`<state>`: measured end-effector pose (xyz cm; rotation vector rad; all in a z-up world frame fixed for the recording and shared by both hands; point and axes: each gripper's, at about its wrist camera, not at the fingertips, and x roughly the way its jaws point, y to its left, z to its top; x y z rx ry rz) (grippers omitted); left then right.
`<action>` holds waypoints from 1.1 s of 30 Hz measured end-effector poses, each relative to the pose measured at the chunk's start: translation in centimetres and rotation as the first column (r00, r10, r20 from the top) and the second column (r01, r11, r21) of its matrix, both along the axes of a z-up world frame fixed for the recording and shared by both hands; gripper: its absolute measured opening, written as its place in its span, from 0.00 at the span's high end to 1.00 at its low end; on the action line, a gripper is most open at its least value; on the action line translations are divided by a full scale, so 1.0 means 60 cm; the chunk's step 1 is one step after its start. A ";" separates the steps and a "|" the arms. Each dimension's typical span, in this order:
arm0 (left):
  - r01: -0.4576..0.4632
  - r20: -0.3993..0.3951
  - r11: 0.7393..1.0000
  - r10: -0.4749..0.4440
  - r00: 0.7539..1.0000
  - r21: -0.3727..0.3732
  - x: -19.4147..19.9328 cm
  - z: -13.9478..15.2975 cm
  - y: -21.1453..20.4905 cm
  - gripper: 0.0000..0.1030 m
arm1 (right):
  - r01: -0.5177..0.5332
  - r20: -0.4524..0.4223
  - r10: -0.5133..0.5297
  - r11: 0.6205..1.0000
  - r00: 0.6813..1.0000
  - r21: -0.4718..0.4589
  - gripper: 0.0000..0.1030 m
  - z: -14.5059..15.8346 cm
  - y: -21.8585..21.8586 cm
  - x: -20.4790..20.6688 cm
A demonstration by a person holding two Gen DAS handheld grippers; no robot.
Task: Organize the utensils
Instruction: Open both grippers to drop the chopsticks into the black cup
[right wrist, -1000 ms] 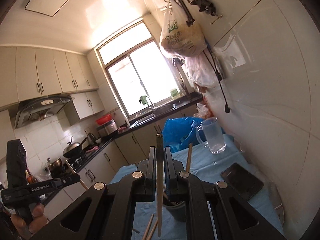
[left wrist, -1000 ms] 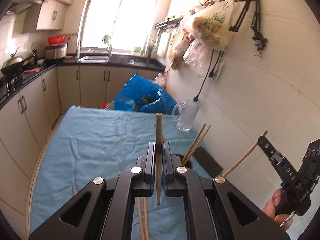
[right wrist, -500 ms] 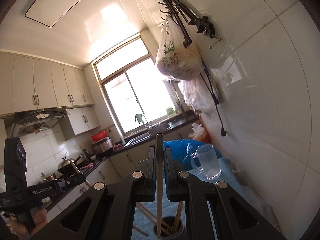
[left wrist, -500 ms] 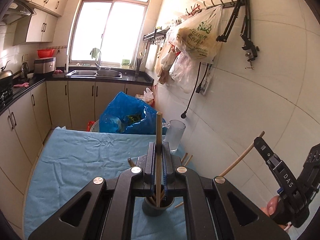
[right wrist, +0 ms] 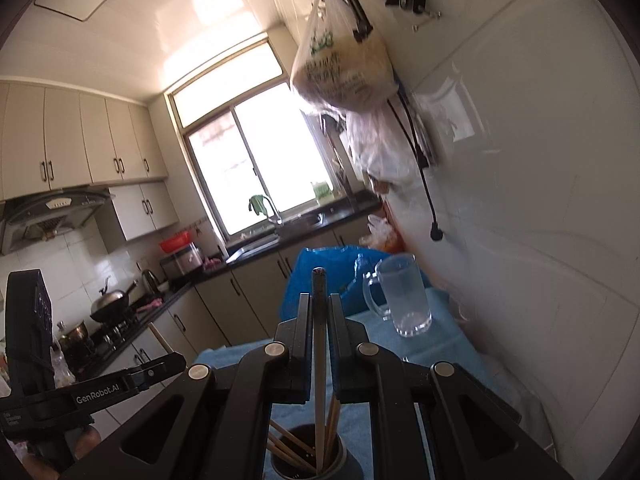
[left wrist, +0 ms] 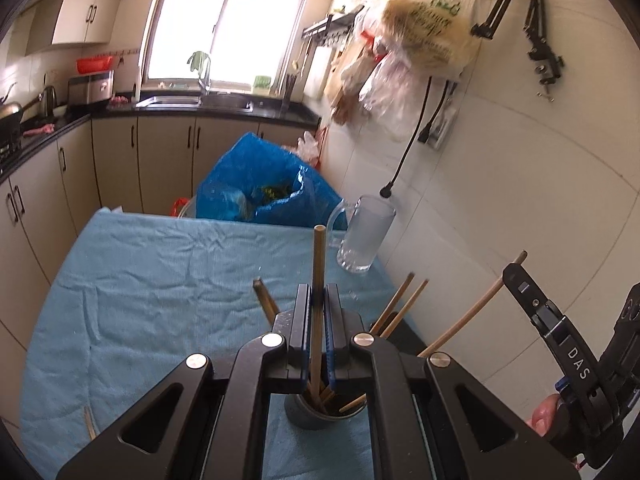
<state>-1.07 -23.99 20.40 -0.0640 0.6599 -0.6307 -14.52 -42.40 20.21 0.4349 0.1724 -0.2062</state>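
My left gripper (left wrist: 317, 294) is shut on an upright wooden chopstick (left wrist: 318, 264) whose lower end reaches into a dark grey holder cup (left wrist: 316, 416) just below the jaws. The cup holds several chopsticks leaning outward. My right gripper (right wrist: 319, 304) is shut on another upright chopstick (right wrist: 319, 356) whose lower end is inside the same cup (right wrist: 316, 460). The right gripper's body (left wrist: 576, 364) shows at the right edge of the left wrist view, and the left gripper's body (right wrist: 60, 384) at the left edge of the right wrist view.
The table carries a blue cloth (left wrist: 152, 288). A glass mug (left wrist: 366, 236) stands at its far right by the white wall. A blue plastic bag (left wrist: 264, 188) sits behind the table. A loose chopstick (left wrist: 89, 422) lies at the cloth's near left edge. Bags hang on wall hooks (left wrist: 420, 36).
Both grippers have moved down over the cup with their chopsticks. The sticks' lower ends have gone into the cup, and both views have tilted downward.
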 end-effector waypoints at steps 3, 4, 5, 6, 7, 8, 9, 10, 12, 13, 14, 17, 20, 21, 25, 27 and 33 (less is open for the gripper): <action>0.005 -0.028 1.000 -0.005 1.000 0.010 0.006 -0.016 -0.002 0.94 | -0.013 -0.031 0.013 1.000 0.999 0.012 0.92 -0.018 0.002 0.011; 0.006 -0.032 1.000 -0.006 0.999 0.014 0.006 -0.019 -0.003 0.94 | -0.015 -0.039 0.015 1.000 0.999 0.014 0.92 -0.021 0.002 0.014; 0.008 -0.034 1.000 -0.008 0.999 0.021 0.005 -0.022 -0.005 0.94 | -0.017 -0.048 0.018 1.000 0.999 0.019 0.91 -0.025 0.002 0.017; 0.008 -0.035 1.000 -0.007 0.999 0.026 0.004 -0.023 -0.005 0.94 | -0.021 -0.055 0.023 0.999 0.998 0.028 0.91 -0.030 0.001 0.018; 0.007 -0.036 1.000 -0.006 0.999 0.025 0.004 -0.023 -0.003 0.94 | -0.024 -0.057 0.026 0.999 0.998 0.035 0.91 -0.031 0.000 0.018; 0.009 -0.039 1.000 -0.008 0.999 0.020 0.003 -0.021 0.000 0.91 | -0.032 -0.061 0.034 0.998 0.998 0.045 0.90 -0.032 -0.002 0.018; 0.010 -0.043 1.000 -0.009 0.999 0.015 0.001 -0.019 0.002 0.88 | -0.035 -0.061 0.038 0.998 0.997 0.050 0.88 -0.032 -0.003 0.017; 0.007 -0.042 1.000 -0.007 0.999 0.009 -0.001 -0.016 0.007 0.78 | -0.031 -0.058 0.034 0.998 0.998 0.051 0.83 -0.029 -0.003 0.014; -0.004 -0.021 1.000 0.004 1.000 -0.006 -0.009 -0.007 0.016 0.68 | -0.025 -0.046 0.027 0.998 0.999 0.049 0.72 -0.022 -0.004 0.007; -0.006 -0.013 1.000 0.006 1.000 -0.008 -0.013 -0.003 0.019 0.66 | -0.023 -0.032 0.025 0.999 0.999 0.049 0.65 -0.017 -0.004 -0.001; -0.008 -0.007 1.000 0.008 1.000 -0.012 -0.017 0.001 0.023 0.64 | -0.018 -0.024 0.019 0.999 1.000 0.048 0.62 -0.013 -0.004 -0.008; -0.011 -0.004 0.999 0.011 1.000 -0.030 -0.030 0.011 0.039 0.60 | 0.006 -0.001 -0.006 0.999 1.000 0.050 0.55 -0.003 -0.004 -0.030; -0.027 0.019 0.999 0.027 0.999 -0.038 -0.047 0.020 0.060 0.47 | 0.037 0.022 -0.038 0.998 0.999 0.060 0.30 0.001 -0.006 -0.055; -0.036 0.028 0.998 0.037 0.999 -0.042 -0.054 0.022 0.071 0.46 | 0.052 0.032 -0.054 0.997 0.998 0.059 0.18 0.001 -0.005 -0.066; -0.077 0.034 0.996 0.078 0.996 -0.039 -0.069 0.018 0.118 0.30 | 0.099 0.035 -0.099 0.995 0.994 0.024 0.00 -0.007 0.007 -0.095; -0.100 0.017 0.994 0.101 0.995 -0.038 -0.071 0.009 0.146 0.26 | 0.104 0.013 -0.104 0.994 0.994 0.016 0.00 -0.020 0.016 -0.105; -0.203 -0.082 0.979 0.203 0.976 0.011 -0.057 -0.055 0.236 0.24 | 0.004 -0.083 -0.004 1.000 0.997 0.002 0.00 -0.076 0.054 -0.106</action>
